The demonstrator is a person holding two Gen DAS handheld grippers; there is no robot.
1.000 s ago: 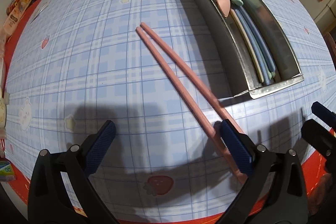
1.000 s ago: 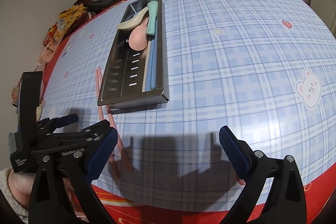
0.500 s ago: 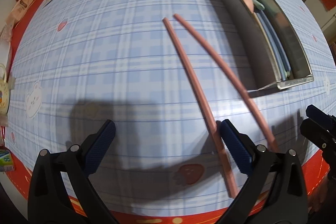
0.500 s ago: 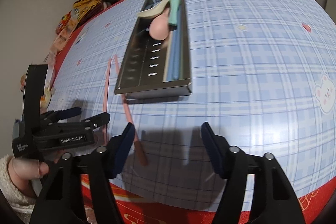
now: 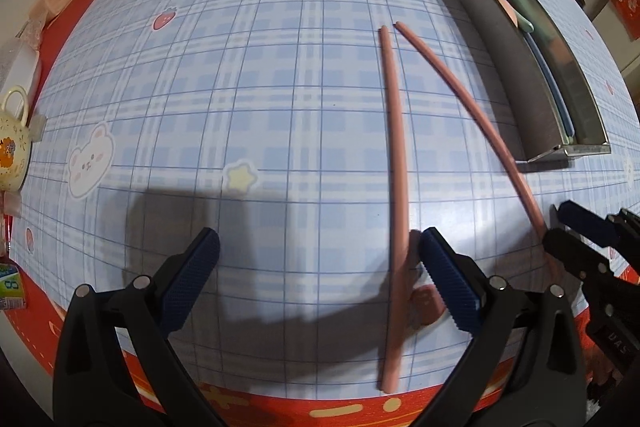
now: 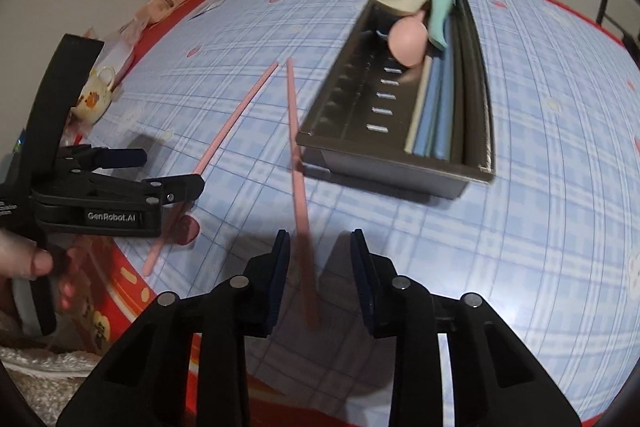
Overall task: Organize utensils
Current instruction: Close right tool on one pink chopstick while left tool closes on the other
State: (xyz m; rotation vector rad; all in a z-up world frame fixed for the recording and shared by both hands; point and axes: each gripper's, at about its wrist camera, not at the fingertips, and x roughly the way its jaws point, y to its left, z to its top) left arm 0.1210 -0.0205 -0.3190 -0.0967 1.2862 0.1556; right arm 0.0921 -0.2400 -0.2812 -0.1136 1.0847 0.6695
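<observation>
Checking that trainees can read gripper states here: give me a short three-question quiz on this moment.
1. True or false: both pink chopsticks lie in the metal tray.
2. How many chopsticks lie on the tablecloth?
3. Whose jaws stand wider? A: left gripper. B: right gripper.
Key: 1 false. 2 two. 3 A; the right gripper's jaws have just been closing, with one chopstick between them, not yet pinched.
</observation>
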